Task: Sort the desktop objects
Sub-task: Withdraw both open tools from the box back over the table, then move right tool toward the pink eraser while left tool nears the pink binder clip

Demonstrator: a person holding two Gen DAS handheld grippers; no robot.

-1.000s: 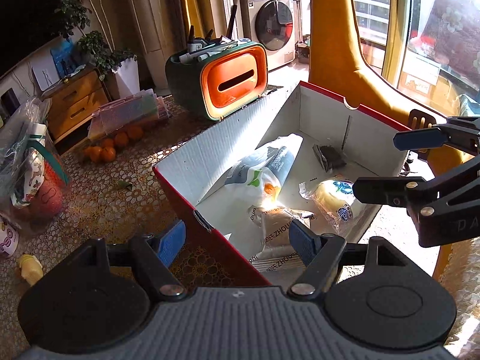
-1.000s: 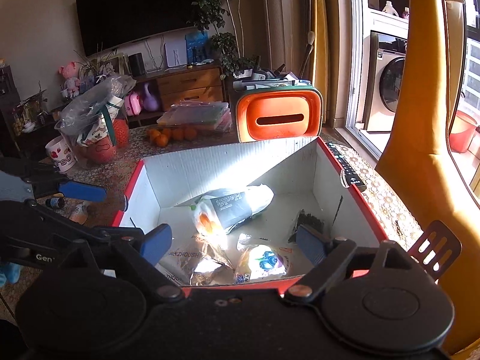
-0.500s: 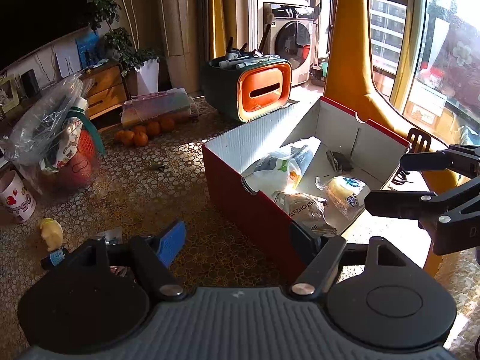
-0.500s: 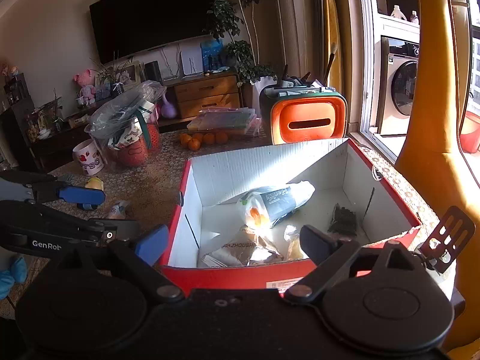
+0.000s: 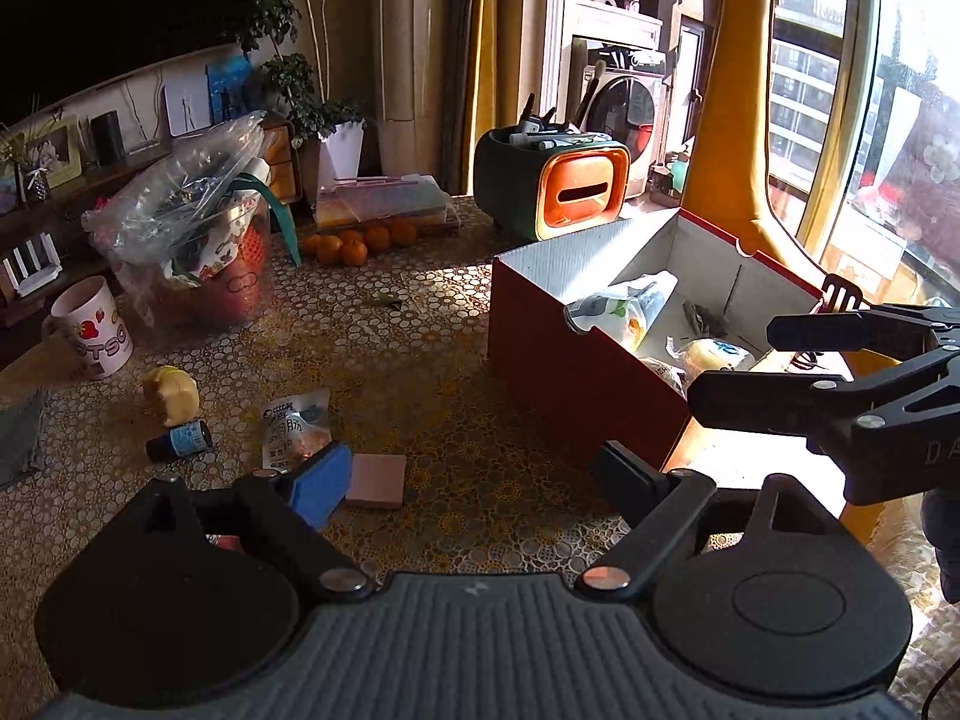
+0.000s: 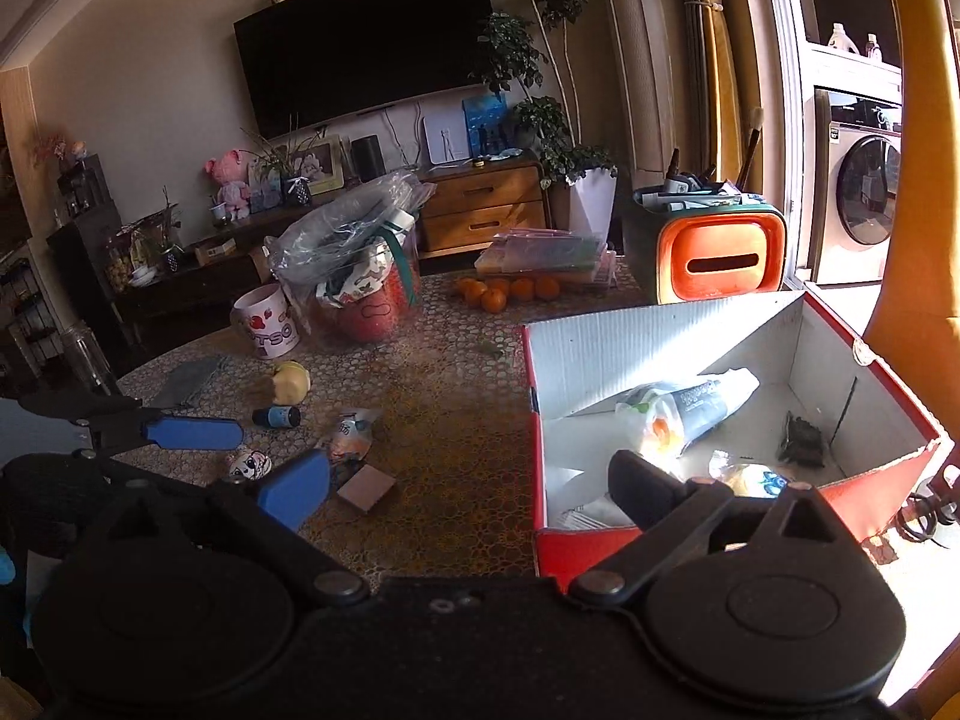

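A red cardboard box with a white inside stands on the patterned table and holds several snack packets, among them a white bag. Loose on the table to its left lie a snack packet, a pink square block, a small blue-labelled bottle and a yellow figure. A small painted face toy shows in the right wrist view. My left gripper is open and empty above the table, left of the box. My right gripper is open and empty at the box's front left corner.
A mug, a clear bag-covered basket, several oranges, a flat plastic case and an orange-fronted pen holder stand at the back. A grey cloth lies far left. A yellow chair back rises behind the box.
Both grippers have pulled back and left from over the box. The loose items on the table left of the box have come into view. Both stay open and empty.
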